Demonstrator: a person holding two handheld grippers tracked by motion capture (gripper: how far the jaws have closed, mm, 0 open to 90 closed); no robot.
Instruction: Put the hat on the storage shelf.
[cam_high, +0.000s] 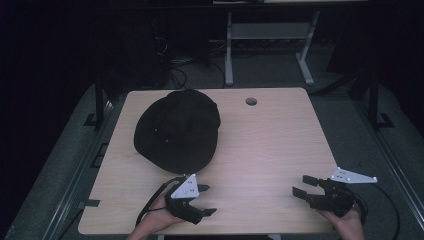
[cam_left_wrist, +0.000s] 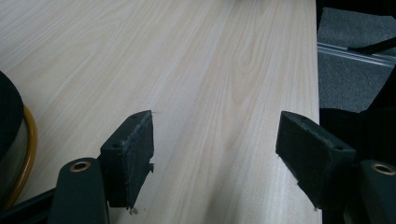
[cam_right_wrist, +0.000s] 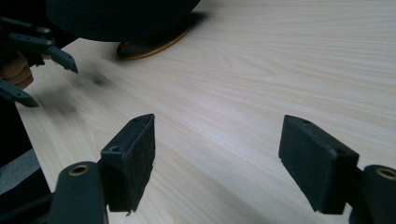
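Approach stage: with the black hat (cam_high: 177, 130) lying crown-up on the table (cam_high: 270, 145) at its far left, the left gripper (cam_high: 205, 199) (nearest the brim) and right gripper (cam_high: 303, 185) are both spread and empty, so the next move likely requires closing on the brim.

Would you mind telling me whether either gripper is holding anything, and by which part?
Nothing is held: the left gripper and right gripper are open over bare table.
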